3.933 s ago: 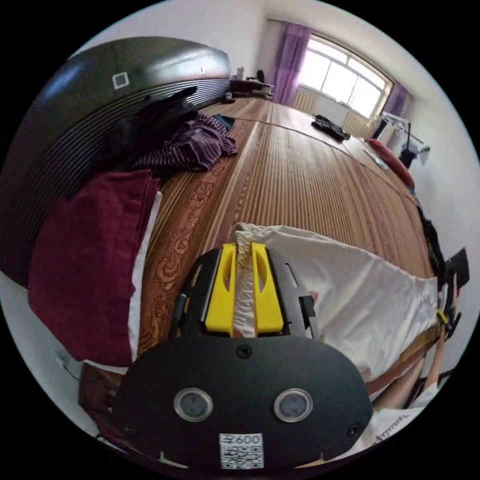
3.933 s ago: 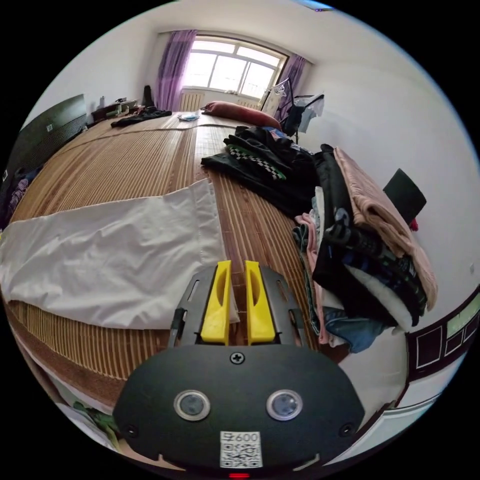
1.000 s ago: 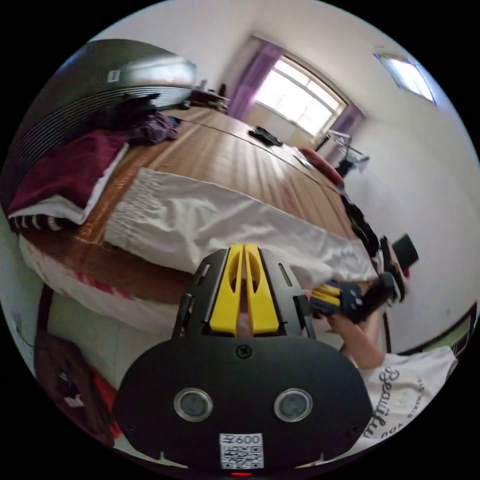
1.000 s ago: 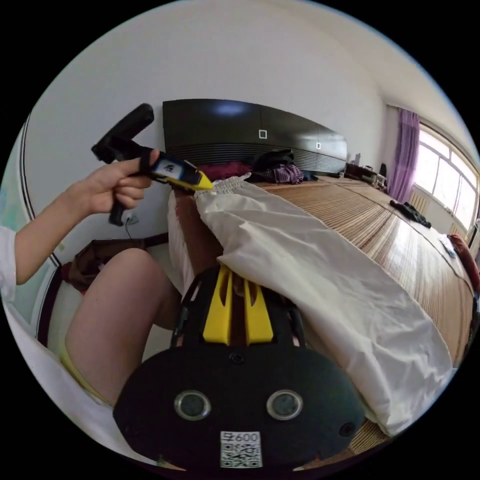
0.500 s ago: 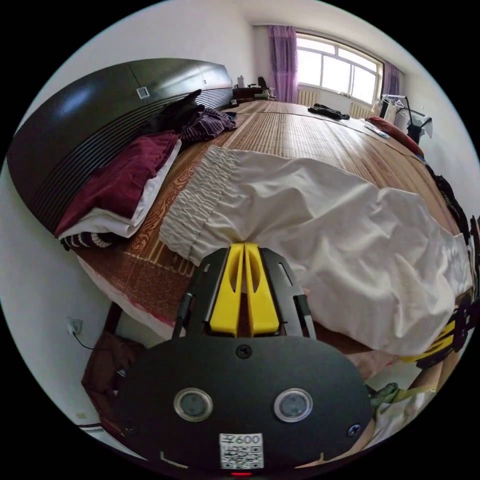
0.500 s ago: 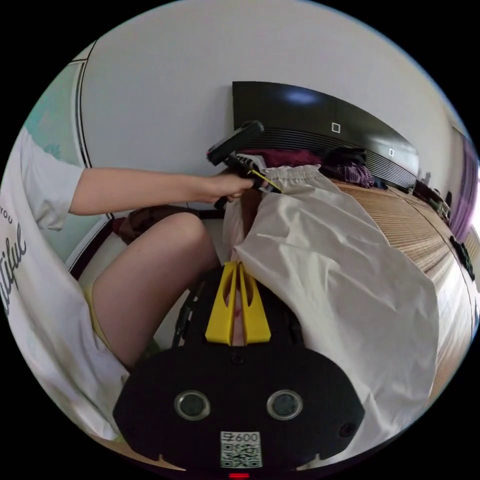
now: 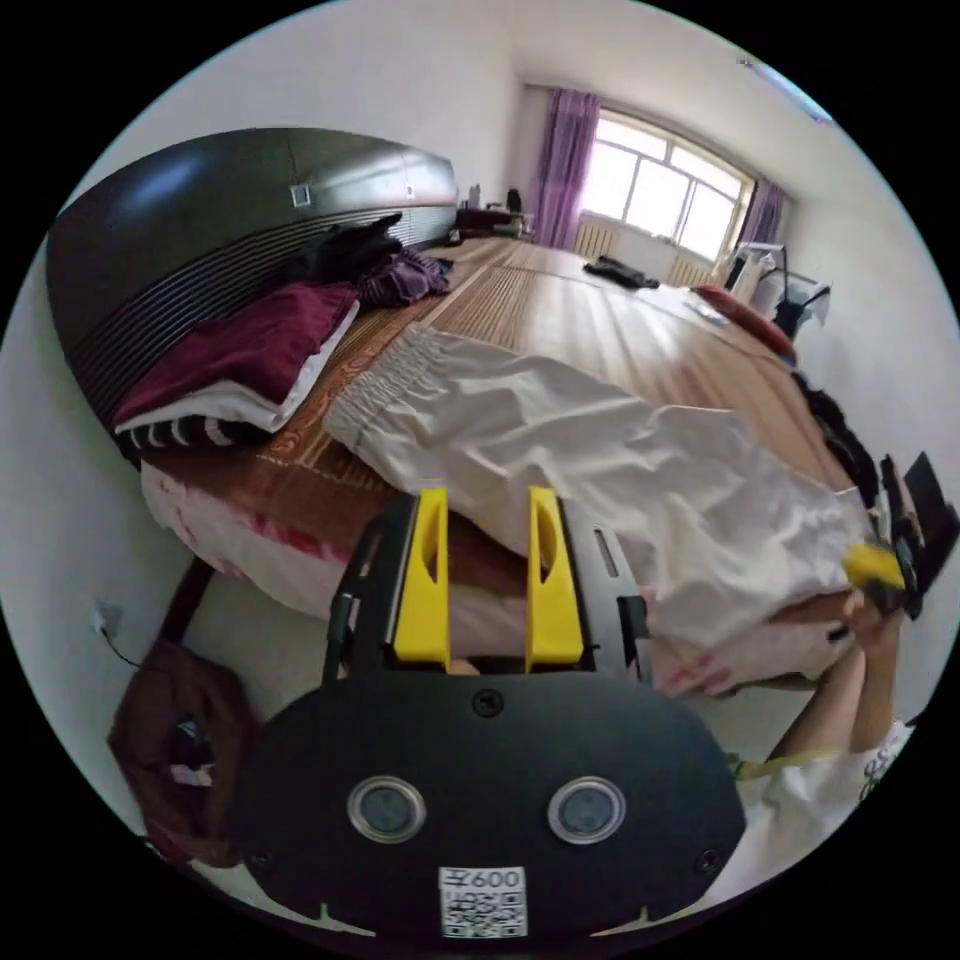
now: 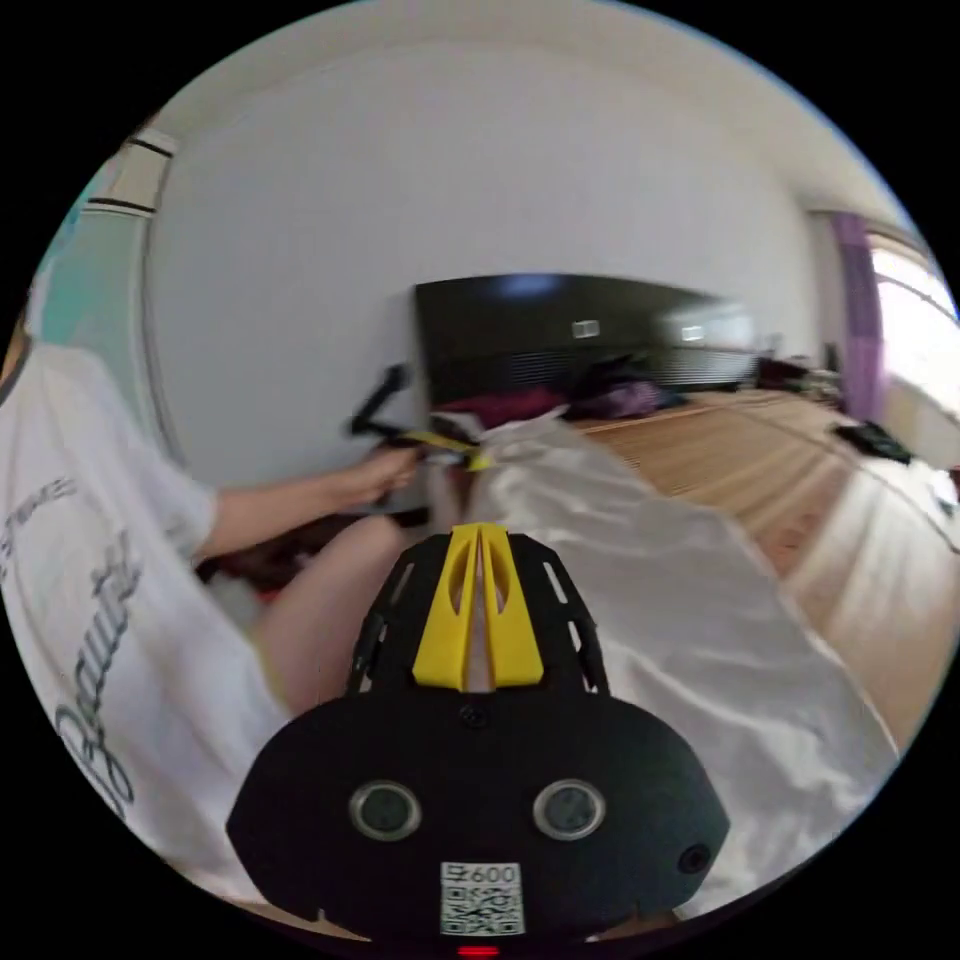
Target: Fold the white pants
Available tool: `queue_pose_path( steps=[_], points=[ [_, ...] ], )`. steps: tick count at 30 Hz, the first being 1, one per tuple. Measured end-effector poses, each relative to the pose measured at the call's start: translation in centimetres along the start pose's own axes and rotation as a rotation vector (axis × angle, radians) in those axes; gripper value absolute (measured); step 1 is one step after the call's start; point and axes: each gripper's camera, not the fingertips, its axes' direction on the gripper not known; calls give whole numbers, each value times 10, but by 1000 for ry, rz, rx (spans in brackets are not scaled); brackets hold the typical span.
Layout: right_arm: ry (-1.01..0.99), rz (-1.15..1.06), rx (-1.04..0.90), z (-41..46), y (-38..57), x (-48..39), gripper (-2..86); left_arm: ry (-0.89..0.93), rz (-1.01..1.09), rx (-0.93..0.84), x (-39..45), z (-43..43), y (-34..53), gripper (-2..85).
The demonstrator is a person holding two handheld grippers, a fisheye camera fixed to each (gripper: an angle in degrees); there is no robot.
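While the white pants (image 7: 560, 440) lay lengthwise along the near edge of the bed (image 7: 600, 330), the left gripper (image 7: 485, 520) hung just off that edge with its yellow jaws spread wide and nothing between them. The pants' gathered waistband sat toward the dark headboard (image 7: 200, 240), near a folded maroon garment (image 7: 250, 350) stacked on a white one, and the legs ran away toward the foot of the bed, where cloth spilled a little over the side. At that far end the right gripper (image 7: 875, 570) showed small in the left gripper view, held in the person's hand (image 7: 868, 612) close against the pants' end.

In the right gripper view, which was blurred, the right gripper (image 8: 478, 560) had its jaws drawn together with a pale sliver between them — probably pants fabric, though the blur left it unsure whether anything was pinched. The white pants (image 8: 680, 620) stretched from beside those jaws up toward the headboard (image 8: 560, 330). Farther off, the left gripper (image 8: 450, 445) appeared in the person's other hand (image 8: 385, 470), its yellow tips beside the waistband end. A white printed T-shirt (image 8: 80, 600) sat at that view's left — the person's own.
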Motion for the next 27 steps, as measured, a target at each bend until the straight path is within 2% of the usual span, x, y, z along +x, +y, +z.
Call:
queue_pose_path(
  steps=[2, 4, 7, 10, 15, 17, 24, 27],
  points=[
    [318, 24, -73, 18, -30, 33, 132, 27, 22, 52, 27, -36, 67, 123],
    [400, 46, -176, 52, -50, 67, 128, 18, 74, 40, 51, -42, 109, 127],
    [177, 41, -296, 124, -72, 114, 120, -31, 153, -3, 86, -24, 149, 135],
    [53, 52, -459, 210, -79, 135, 110, 36, 127, 17, 95, -10, 157, 130],
    [233, -64, -662, 320, -62, 138, 91, -5, 57, 46, 70, 12, 167, 43],
    [285, -77, -644, 347, -68, 141, 80, 2, 70, 59, 60, 12, 185, 31],
    [250, 20, -638, 388, -83, 166, 38, -30, 84, 21, 42, 17, 242, 16],
    [379, -20, -594, 402, -81, 157, 12, -94, 85, 0, 29, 18, 277, 18]
  ],
)
